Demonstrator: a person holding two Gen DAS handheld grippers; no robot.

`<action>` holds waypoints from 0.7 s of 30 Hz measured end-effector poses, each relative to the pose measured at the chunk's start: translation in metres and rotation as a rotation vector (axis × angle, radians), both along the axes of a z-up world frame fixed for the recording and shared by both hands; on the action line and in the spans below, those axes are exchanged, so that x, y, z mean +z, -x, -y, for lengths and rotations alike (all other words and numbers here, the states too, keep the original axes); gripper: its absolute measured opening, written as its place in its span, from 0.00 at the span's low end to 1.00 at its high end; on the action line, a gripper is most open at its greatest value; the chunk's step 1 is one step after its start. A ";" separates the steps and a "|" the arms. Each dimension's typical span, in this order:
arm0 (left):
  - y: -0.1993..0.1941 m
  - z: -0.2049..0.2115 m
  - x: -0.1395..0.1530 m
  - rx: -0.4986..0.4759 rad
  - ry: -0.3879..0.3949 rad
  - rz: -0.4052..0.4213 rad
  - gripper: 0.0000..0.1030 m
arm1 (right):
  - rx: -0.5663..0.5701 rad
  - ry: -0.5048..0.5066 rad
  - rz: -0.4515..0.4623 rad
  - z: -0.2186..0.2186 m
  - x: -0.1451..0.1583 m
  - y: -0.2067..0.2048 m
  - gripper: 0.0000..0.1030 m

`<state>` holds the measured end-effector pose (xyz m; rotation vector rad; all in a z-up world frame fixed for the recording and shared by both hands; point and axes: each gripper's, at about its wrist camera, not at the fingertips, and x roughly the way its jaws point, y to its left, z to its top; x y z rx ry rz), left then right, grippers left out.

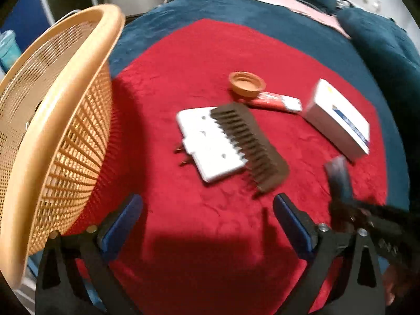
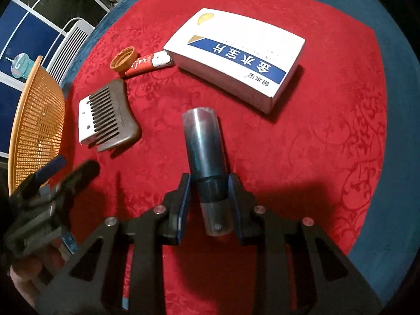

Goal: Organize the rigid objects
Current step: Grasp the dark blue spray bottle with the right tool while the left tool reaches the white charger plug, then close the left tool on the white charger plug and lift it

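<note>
My right gripper [image 2: 210, 183] is shut on a dark blue translucent tube [image 2: 203, 141] and holds it above the red cloth; the tube also shows in the left wrist view [image 1: 338, 176]. My left gripper [image 1: 207, 210] is open and empty beside the orange mesh basket [image 1: 52, 131], which it does not touch. On the cloth lie a brown comb [image 1: 252, 149] over a white plate [image 1: 207, 144], an orange cap [image 1: 246, 84], a small red tube [image 1: 278, 102] and a white and blue box [image 1: 338, 120]. The same items show in the right wrist view: comb [image 2: 115, 115], cap [image 2: 123, 59], box [image 2: 236, 55].
The red cloth [image 1: 210, 236] lies on a teal blanket [image 1: 170, 21]. A white wire rack [image 2: 68, 42] and blue panels stand beyond the bed edge at the left. A teal cup [image 1: 8, 50] stands behind the basket.
</note>
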<state>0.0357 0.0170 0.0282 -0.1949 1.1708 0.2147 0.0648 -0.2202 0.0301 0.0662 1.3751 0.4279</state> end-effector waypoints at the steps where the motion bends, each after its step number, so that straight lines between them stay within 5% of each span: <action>1: -0.003 -0.001 -0.002 0.012 -0.022 -0.015 0.88 | 0.001 0.001 0.001 0.002 0.000 0.000 0.30; 6: -0.012 0.004 -0.009 0.007 -0.064 -0.007 0.80 | -0.002 -0.010 0.000 -0.012 -0.002 -0.006 0.30; 21: -0.059 -0.002 -0.018 0.047 0.019 -0.011 0.77 | -0.006 -0.019 0.002 -0.008 -0.004 -0.005 0.30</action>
